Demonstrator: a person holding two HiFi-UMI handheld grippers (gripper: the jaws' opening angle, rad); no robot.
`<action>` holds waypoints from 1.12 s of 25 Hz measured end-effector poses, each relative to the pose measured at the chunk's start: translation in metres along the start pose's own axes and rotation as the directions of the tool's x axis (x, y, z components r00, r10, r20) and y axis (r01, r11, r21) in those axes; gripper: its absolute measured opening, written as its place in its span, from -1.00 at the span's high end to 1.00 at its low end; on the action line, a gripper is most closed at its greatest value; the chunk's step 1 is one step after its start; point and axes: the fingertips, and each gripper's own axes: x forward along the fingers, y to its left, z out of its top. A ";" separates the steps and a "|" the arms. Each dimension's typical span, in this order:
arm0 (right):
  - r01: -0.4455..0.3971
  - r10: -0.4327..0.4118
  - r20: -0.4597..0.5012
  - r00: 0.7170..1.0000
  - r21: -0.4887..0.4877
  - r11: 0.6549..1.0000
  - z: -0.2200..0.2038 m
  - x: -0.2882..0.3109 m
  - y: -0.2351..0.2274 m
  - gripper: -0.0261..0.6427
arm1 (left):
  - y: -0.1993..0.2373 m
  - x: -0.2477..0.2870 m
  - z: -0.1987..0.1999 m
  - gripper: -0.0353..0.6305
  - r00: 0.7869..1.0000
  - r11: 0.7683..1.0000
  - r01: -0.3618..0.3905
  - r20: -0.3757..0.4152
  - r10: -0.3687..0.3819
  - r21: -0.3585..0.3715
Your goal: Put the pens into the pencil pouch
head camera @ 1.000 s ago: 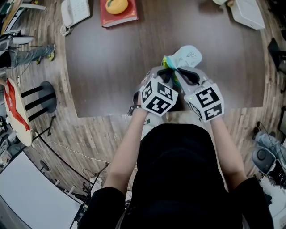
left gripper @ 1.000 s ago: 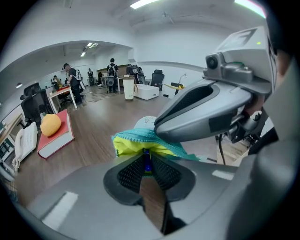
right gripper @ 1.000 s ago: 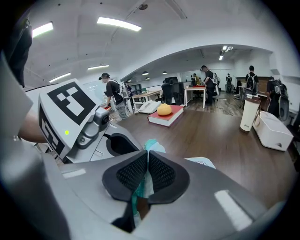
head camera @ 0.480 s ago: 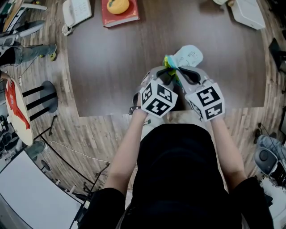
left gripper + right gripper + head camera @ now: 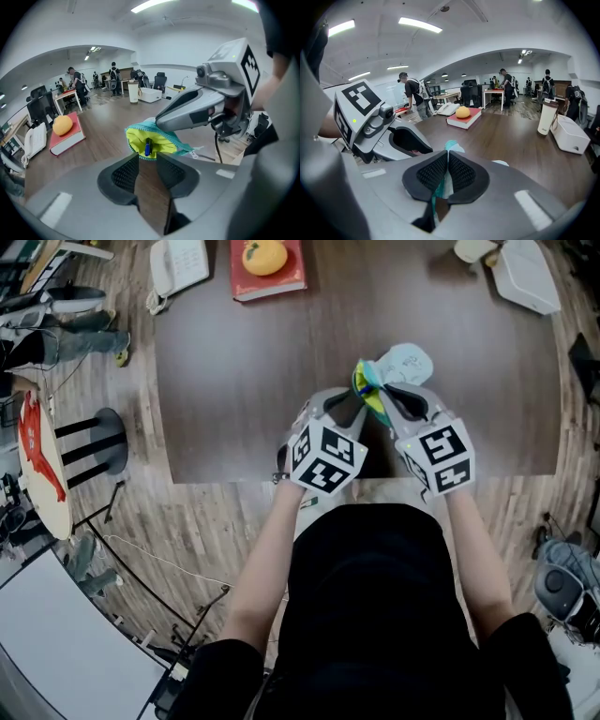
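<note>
Yellow lining shows inside the open mouth of the pouch (image 5: 154, 140), which lies straight ahead of my left gripper (image 5: 147, 162), just past its tips. A blue pen (image 5: 147, 148) sits in that mouth with its end poking out toward me. Its long axis runs on into the pouch along much the same line as my left gripper points. My left gripper's jaws have just been opening and stand wide apart. Nothing is between them: only the brown surface (image 5: 234, 381) shows through the gap, and as far as I can see they touch neither pen nor pouch. My right gripper (image 5: 446, 158) is closed tight on the teal edge of the pouch, with the fabric pinched between the pads and hanging below them. It comes in from the right side of the mouth and holds it up and open. In the head view the two grippers sit side by side near the front edge of the surface, with the pouch at their tips and its pale body lying away from me. I judge that the pen is let go inside, and that my left gripper, the one facing the mouth and the only free one, should back off along its own line so as not to catch the zip edge. No other pen shows in any view.
</note>
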 end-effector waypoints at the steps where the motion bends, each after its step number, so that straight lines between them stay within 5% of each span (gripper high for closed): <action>1: 0.002 -0.002 0.001 1.000 -0.005 1.000 0.001 0.000 0.000 0.87 | 0.002 -0.003 0.000 0.54 1.000 1.000 -0.008 0.004 0.008 -0.003; 14: 0.001 -0.005 0.075 0.997 0.053 0.999 0.029 -0.013 0.003 0.87 | 0.021 -0.043 0.013 0.62 0.990 0.995 -0.070 0.116 0.078 -0.076; 28: 0.010 -0.010 0.139 0.990 -0.003 1.000 0.054 -0.020 0.013 0.87 | 0.037 -0.083 0.037 0.75 0.959 0.983 -0.160 0.222 0.177 -0.089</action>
